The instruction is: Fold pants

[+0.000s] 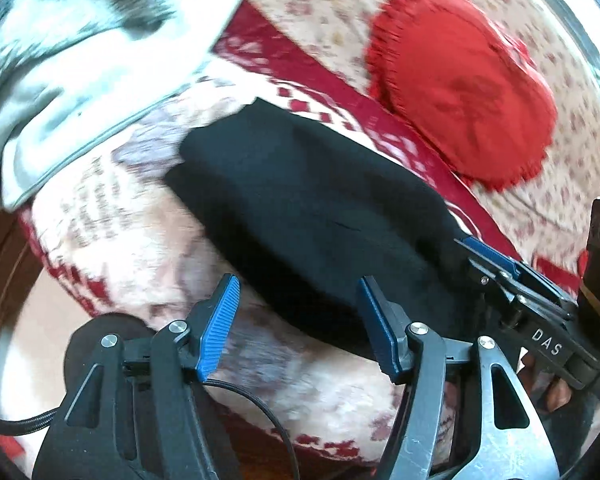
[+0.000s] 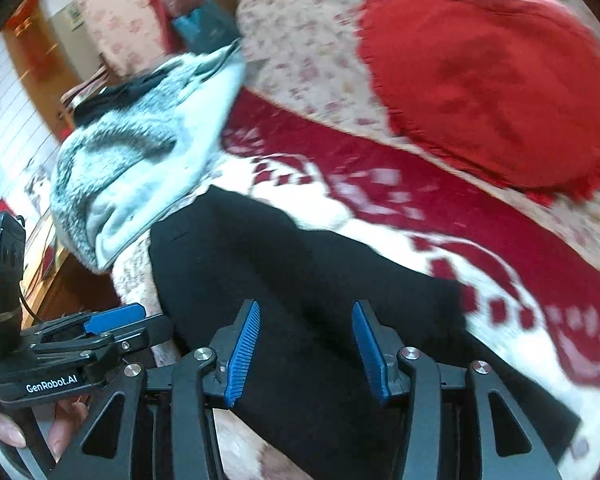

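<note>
Blue ribbed pads line both grippers, and both sets of jaws stand apart with nothing pressed between them. In the left wrist view the left gripper (image 1: 296, 326) hangs with its jaws spread over the near edge of the pants (image 1: 312, 216), the right-hand pad over the black cloth and the other over the blanket (image 1: 140, 248); whether either pad touches the fabric cannot be told. The right gripper (image 1: 496, 264) shows in that same view at the pants' right end, close against the cloth. In the right wrist view the right gripper (image 2: 306, 350) has its jaws parted above the pants (image 2: 300, 272), which run as a folded black band from upper left to lower right across the red and white blanket (image 2: 420, 216). The left gripper (image 2: 112, 320) sits at the pants' left edge, fingers (image 2: 8, 430) of a hand beneath it. A grey fleece (image 2: 140, 168) lies just beyond the pants' far end. A red cushion (image 2: 488, 92) rests well apart on a floral sheet (image 2: 300, 48).
</note>
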`<state>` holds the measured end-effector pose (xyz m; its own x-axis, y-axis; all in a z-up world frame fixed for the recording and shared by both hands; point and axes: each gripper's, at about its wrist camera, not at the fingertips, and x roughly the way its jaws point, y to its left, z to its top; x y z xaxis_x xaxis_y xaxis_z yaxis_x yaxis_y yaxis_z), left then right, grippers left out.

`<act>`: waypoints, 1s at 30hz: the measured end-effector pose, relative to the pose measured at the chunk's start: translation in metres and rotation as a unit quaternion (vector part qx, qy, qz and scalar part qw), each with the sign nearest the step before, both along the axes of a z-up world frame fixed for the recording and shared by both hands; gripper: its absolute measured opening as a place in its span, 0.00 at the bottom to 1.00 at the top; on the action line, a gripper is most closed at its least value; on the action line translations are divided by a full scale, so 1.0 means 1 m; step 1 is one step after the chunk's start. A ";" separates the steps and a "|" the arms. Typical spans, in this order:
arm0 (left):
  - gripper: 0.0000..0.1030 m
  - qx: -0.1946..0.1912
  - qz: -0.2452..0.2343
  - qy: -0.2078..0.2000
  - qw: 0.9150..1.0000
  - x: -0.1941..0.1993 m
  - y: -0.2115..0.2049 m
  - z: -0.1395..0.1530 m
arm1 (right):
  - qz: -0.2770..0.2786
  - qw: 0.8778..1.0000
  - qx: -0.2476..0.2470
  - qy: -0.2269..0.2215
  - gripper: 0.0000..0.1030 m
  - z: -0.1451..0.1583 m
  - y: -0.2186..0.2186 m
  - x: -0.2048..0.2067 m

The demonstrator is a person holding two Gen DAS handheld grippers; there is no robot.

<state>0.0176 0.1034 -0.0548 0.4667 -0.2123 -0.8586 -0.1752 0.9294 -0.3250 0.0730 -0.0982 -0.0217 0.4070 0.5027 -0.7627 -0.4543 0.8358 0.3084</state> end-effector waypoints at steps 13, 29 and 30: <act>0.60 -0.087 0.087 0.015 0.992 0.015 0.055 -0.026 | 0.116 0.993 -0.032 -0.008 0.57 -0.002 0.096 0.077; 0.28 -0.078 0.033 -0.045 0.995 0.028 0.033 -0.010 | 0.120 0.985 0.112 0.051 0.15 -0.025 0.091 0.101; 0.28 -0.073 0.020 -0.061 0.995 0.024 0.029 0.000 | 0.119 0.985 0.120 0.041 0.14 -0.018 0.085 0.097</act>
